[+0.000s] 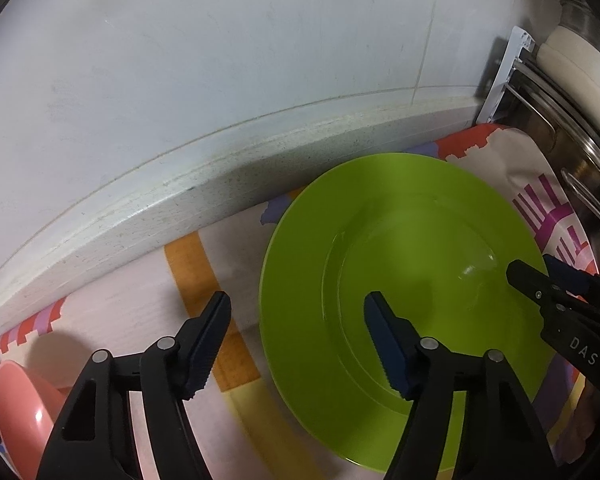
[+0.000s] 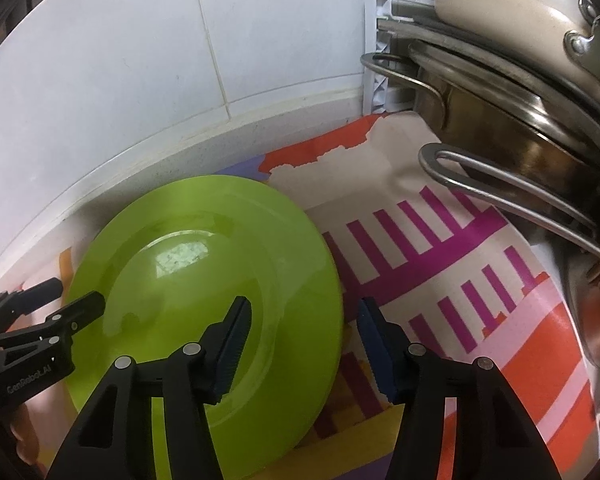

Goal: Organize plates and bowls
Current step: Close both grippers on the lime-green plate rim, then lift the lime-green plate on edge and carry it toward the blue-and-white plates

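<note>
A lime green plate (image 1: pixel 400 264) lies flat on a patterned mat (image 1: pixel 204 272) by the wall. My left gripper (image 1: pixel 298 312) is open and straddles the plate's left rim, one finger over the mat and the other over the plate's well. The right gripper (image 1: pixel 540 270) shows at the plate's far right edge. In the right wrist view the same plate (image 2: pixel 188 264) sits left of centre, and my right gripper (image 2: pixel 304 308) is open astride its right rim with gaps beside both pads. The left gripper (image 2: pixel 74 296) reaches in at the plate's left edge. A pink bowl (image 1: pixel 16 408) sits at lower left.
Stacked steel pots (image 2: pixel 500 128) with wire handles and a cream pan (image 2: pixel 512 4) crowd the right side, next to a white plastic rack (image 2: pixel 376 60). A raised stone ledge (image 1: pixel 180 200) and a tiled wall (image 1: pixel 220 40) run behind the mat.
</note>
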Available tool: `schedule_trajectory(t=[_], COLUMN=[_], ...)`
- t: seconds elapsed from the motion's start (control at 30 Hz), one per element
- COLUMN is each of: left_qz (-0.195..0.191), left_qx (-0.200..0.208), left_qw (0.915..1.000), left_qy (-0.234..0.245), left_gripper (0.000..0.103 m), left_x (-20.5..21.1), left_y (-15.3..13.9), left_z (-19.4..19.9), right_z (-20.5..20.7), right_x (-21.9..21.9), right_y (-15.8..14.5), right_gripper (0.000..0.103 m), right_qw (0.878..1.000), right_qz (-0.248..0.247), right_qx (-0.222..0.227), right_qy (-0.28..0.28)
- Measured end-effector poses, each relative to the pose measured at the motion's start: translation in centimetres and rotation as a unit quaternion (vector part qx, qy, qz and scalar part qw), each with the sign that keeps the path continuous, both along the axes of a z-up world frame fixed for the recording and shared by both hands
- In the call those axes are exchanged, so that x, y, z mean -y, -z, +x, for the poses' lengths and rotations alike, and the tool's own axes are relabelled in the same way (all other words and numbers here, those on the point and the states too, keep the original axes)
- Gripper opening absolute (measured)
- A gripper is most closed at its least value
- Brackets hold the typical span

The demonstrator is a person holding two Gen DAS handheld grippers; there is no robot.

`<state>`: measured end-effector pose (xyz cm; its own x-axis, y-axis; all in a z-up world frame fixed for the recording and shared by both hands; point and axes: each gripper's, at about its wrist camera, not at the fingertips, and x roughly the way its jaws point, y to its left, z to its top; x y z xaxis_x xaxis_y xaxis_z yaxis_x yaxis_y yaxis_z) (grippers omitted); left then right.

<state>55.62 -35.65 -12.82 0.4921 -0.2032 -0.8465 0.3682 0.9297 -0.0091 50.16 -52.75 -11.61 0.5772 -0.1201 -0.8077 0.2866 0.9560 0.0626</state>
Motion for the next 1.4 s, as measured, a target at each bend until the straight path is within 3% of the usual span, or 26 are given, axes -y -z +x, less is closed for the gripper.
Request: schedule_trajectory(t=[0.3,0.57,0.87,1.4], left_qz=[-0.008,-0.007,-0.01,-0.027], left_qx=[-0.017,-0.014,-0.012,-0.016], left_qw=[0.9998,0.9999,0.9999,0.999], left_qy=[0.007,-0.004,-0.004,-0.032], left_gripper=[0.049,0.042,0.04,0.04], left_x=[-0.2,-0.1,-0.3,-3.3], left_y=[0.8,0.9,0.1,-4.5], left_z=[0.3,0.6,-0.3,-5.2], right_z=[1.0,1.2,0.3,-5.1], right_x=[0.0,0.3,0.0,-3.0], right_y=[1.1,1.4,1.0,-3.7], right_gripper=[0.046,0.045,0.042,0.042], right_qw=[1.0,1.0,1.0,1.0], right_qz=[0.011,0.009,0.003,-0.008], right_qx=[-0.008,-0.009,-0.003,0.009], right_qy=[-0.006,-0.008,-0.002,0.001])
